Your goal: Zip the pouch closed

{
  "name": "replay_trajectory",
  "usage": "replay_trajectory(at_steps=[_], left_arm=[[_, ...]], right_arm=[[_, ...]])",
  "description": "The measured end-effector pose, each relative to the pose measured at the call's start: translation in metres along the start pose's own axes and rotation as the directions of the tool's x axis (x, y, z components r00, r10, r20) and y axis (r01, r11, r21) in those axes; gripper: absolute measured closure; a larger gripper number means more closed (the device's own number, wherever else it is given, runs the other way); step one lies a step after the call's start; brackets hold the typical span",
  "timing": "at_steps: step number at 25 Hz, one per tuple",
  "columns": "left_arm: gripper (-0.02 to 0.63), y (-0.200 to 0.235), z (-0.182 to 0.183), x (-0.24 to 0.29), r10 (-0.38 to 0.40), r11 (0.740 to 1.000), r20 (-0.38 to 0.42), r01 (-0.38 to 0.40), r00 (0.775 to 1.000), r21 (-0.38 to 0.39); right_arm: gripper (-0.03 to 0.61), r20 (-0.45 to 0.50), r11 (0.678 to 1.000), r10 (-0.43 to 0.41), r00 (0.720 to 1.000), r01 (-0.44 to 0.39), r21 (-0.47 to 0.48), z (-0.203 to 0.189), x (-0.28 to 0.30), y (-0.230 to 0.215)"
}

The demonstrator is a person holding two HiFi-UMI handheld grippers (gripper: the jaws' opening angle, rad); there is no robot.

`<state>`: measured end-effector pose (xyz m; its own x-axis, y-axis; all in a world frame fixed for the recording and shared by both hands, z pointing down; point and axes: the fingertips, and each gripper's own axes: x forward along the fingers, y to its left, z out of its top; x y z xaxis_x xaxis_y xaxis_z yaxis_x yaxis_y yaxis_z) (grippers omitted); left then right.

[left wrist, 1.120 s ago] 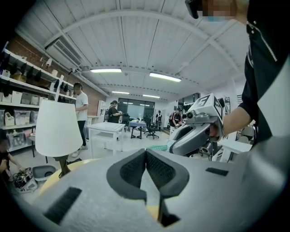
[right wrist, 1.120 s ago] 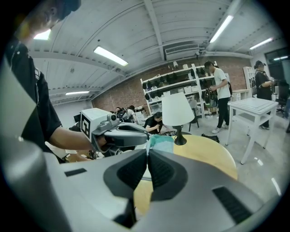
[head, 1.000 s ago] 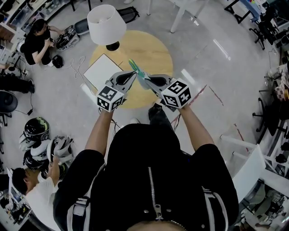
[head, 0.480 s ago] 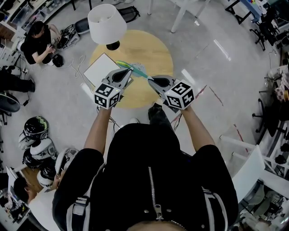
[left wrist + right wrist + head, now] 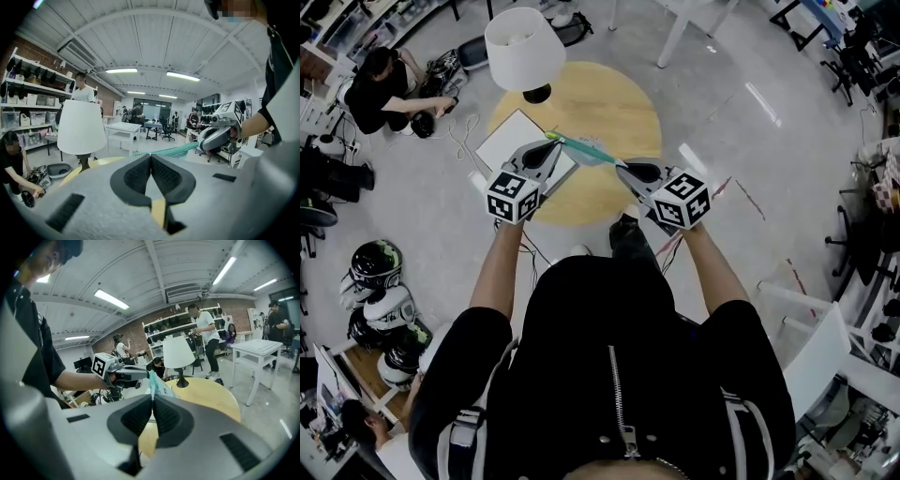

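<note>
A teal mesh pouch (image 5: pixel 584 150) hangs stretched in a thin line above the round yellow table (image 5: pixel 614 103). My left gripper (image 5: pixel 550 143) is shut on its left end; the zip pull itself is hidden in the jaws. My right gripper (image 5: pixel 624 170) is shut on its right end. In the left gripper view the pouch (image 5: pixel 174 150) runs from my closed jaws (image 5: pixel 150 157) across to the right gripper (image 5: pixel 216 137). In the right gripper view the pouch (image 5: pixel 157 383) rises edge-on from the closed jaws (image 5: pixel 153 397) toward the left gripper (image 5: pixel 123 374).
A white lamp (image 5: pixel 523 47) stands at the table's far left edge, and a white board (image 5: pixel 508 142) lies under my left gripper. Helmets (image 5: pixel 382 300) sit on the floor at the left. A person (image 5: pixel 380 89) crouches at the far left. White table legs (image 5: pixel 673 33) stand beyond.
My left gripper has moved left, away from the right one. The pouch, bunched and pointing up between them before, now lies drawn out long and flat. The right gripper has stayed put.
</note>
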<state>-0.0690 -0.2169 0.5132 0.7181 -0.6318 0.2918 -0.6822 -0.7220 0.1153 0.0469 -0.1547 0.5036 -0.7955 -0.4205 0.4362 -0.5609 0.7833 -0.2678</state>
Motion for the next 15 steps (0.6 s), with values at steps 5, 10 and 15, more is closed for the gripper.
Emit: replay_trajectory(at_steps=[5, 10, 15], left_arm=[[0.609, 0.000, -0.003, 0.002, 0.001, 1.000, -0.012, -0.001, 1.000, 0.003], [0.609, 0.013, -0.009, -0.004, 0.037, 0.999, -0.023, -0.038, 0.999, -0.023], [0.607, 0.015, -0.015, -0.005, 0.049, 0.999, -0.046, -0.049, 0.998, -0.003]], right_arm=[[0.565, -0.005, 1.000, -0.006, 1.000, 0.006, -0.004, -0.002, -0.003, -0.002], [0.565, -0.006, 1.000, -0.022, 1.000, 0.022, 0.010, -0.006, -0.012, -0.009], [0.565, 0.004, 0.999, -0.032, 0.999, 0.032, 0.028, -0.007, -0.013, -0.017]])
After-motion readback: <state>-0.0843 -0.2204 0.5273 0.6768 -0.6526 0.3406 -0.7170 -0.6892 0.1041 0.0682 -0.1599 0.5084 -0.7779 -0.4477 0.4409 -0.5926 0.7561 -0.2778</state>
